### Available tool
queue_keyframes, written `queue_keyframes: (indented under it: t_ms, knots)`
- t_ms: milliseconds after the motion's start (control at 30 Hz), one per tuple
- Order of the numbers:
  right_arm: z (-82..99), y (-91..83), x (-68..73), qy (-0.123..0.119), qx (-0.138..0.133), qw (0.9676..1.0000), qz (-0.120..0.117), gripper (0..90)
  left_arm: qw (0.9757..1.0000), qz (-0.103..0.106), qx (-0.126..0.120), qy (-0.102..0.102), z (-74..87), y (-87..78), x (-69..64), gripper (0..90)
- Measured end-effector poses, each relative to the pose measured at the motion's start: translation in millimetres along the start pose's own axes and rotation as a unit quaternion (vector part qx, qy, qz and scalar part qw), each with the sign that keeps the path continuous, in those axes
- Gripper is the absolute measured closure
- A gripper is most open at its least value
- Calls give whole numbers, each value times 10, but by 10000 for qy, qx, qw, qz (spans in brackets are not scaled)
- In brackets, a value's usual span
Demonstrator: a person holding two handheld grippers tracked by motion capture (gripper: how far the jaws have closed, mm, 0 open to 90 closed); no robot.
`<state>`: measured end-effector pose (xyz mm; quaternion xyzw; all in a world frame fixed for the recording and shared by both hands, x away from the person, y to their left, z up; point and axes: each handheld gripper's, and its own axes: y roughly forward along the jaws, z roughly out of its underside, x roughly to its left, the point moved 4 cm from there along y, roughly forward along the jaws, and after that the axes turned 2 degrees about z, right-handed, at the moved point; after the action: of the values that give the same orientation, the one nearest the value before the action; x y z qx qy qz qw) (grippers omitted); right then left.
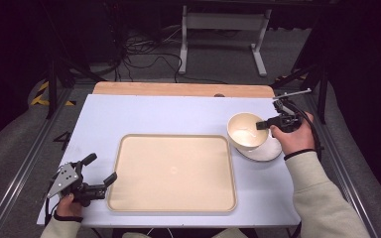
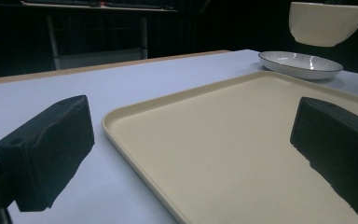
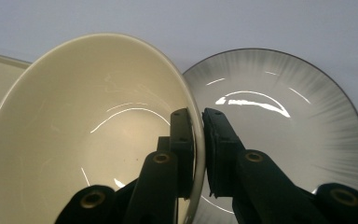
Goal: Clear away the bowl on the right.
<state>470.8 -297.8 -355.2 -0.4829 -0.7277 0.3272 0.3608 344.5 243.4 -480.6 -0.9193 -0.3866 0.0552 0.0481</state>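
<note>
Above the plate (image 1: 270,152), at the tray's (image 1: 172,207) right-hand side, a cream bowl (image 1: 244,130) is held clear of the counter (image 1: 129,114) by the right gripper (image 1: 264,125), whose fingers (image 3: 182,140) are clamped on its rim, one inside and one outside. Being round, the bowl has no long axis; its mouth is kept facing upward, nearly level. Near the tray's front left corner, the left gripper (image 1: 101,170) is held with fingers (image 2: 46,151) wide apart and nothing between them.

One bowl (image 1: 247,130), one plate (image 1: 268,151), one tray (image 1: 172,173), and two grippers.
</note>
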Motion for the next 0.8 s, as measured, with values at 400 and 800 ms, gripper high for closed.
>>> queue_keyframes:
  t_ms: [400,800]
  knots:
    - [-11,45,452,-299,64,9990,-321,831,10000,8,-10,-16,-1,2,0,3]
    - [-12,110,902,-598,176,9962,-612,830,10000,8,-9,-16,-1,3,0,3]
